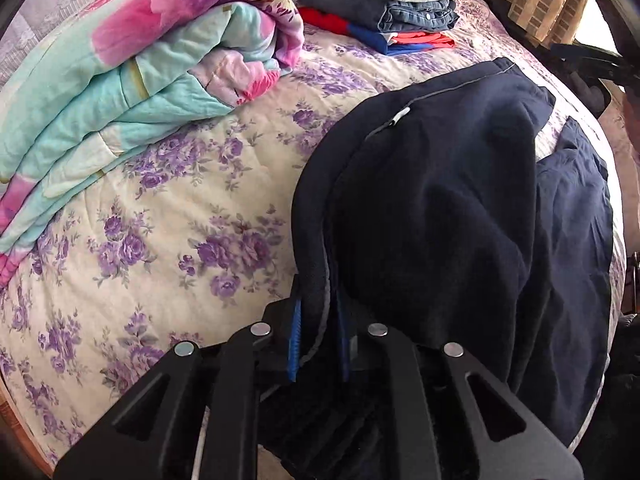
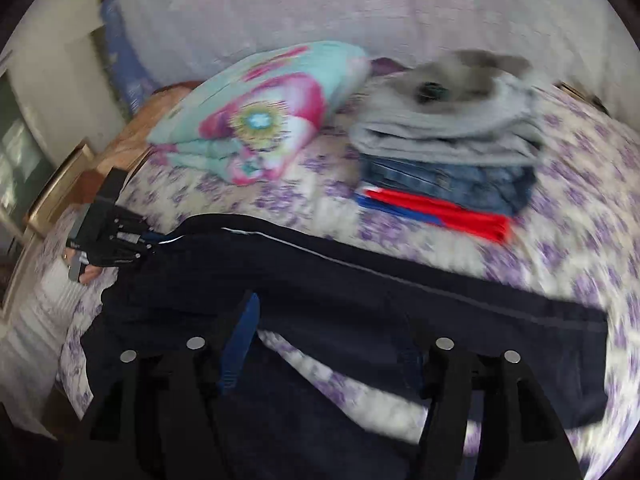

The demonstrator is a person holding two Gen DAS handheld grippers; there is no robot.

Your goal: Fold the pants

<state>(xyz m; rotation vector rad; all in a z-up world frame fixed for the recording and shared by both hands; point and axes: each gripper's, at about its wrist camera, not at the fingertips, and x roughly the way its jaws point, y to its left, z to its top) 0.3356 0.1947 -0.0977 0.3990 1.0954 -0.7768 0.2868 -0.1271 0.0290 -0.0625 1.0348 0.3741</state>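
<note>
Dark navy pants [image 1: 460, 208] with a thin grey side stripe lie on the flowered bed. My left gripper [image 1: 318, 340] is shut on an edge of the pants, cloth pinched between its blue pads. In the right wrist view the pants [image 2: 360, 280] stretch across the bed, one leg running to the right. My left gripper shows there [image 2: 120, 240] at the left end of the pants, holding them. My right gripper [image 2: 324, 344] is open, its fingers wide apart just above the pants. The right wrist view is motion-blurred.
A folded teal and pink quilt [image 1: 132, 80] lies at the back left of the bed [image 1: 140, 240]. A stack of folded clothes [image 1: 384, 12], grey over jeans over red and blue, sits behind the pants; it also shows in the right wrist view [image 2: 444, 160].
</note>
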